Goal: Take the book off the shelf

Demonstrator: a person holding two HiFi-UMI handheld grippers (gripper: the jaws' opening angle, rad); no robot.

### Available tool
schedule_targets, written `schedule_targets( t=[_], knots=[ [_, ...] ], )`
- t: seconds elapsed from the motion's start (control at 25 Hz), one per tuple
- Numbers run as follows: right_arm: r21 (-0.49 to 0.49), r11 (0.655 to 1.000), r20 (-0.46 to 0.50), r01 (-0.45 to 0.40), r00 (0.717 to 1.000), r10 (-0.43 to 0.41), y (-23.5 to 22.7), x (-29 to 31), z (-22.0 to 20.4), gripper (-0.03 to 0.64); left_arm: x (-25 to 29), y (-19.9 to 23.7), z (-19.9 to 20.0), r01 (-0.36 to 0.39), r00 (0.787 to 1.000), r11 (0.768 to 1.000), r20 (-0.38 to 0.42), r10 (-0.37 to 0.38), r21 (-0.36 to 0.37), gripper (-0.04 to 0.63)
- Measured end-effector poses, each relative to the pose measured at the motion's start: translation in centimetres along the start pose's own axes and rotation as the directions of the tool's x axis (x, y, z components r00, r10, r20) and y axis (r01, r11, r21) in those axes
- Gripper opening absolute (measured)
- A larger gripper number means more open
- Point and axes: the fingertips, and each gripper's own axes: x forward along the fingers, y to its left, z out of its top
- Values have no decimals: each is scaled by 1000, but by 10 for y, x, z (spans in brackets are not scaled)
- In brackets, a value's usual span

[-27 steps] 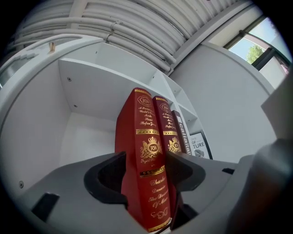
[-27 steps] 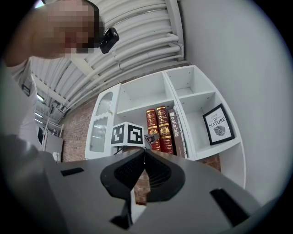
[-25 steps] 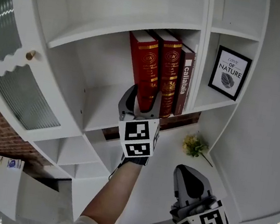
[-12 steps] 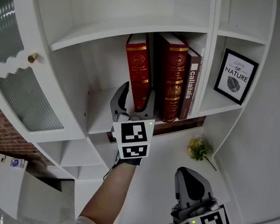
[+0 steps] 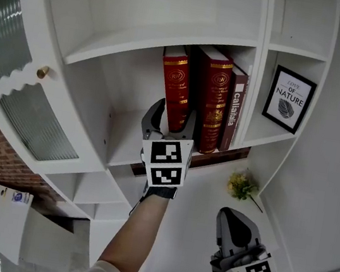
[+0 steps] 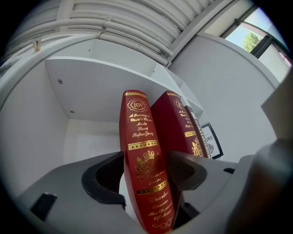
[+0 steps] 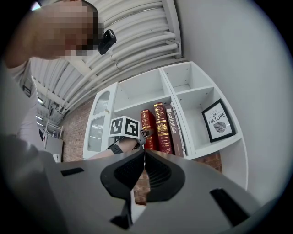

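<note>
A red book with gold lettering stands at the left of a row on the white shelf. It leans apart from the second red book. My left gripper is raised to the shelf and straddles the book's lower spine. Its jaws have just been opening a little, but the book stays between them with both pads against its covers. My right gripper hangs low at the right, shut and empty. The right gripper view shows the book beside the left gripper's marker cube.
A dark brown book closes the row on the right. A framed "Love of Nature" print stands in the right-hand compartment. A glazed cabinet door with a brass knob is at the left. Yellow flowers lie below the shelf.
The red book has come away from its neighbour; a gap and the neighbour's cover now show beside it. My left gripper shifted slightly with it. The right gripper has not moved.
</note>
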Motion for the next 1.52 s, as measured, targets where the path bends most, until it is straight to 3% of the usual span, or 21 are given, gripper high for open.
schedule_targets(
  t=[0.44,0.92,1.28,1.52],
  knots=[
    [-8,1000,-2,11,1000,-11,1,1,1,15,17,9,-6,-8,1000,1000,-17,8,-5,288],
    [-12,999,3,-39,999,39,23,-1,7,15,-24,19,2,8,1000,1000,-20,-8,-9,279],
    [-31,999,18,-20,1000,21,22,-21,21,15,-12,22,12,-78,996,995,-44,75,-62,285],
    [-27,1000,12,2,1000,-2,13,-28,21,15,-5,29,8,-79,996,992,-44,75,-98,284]
  ],
)
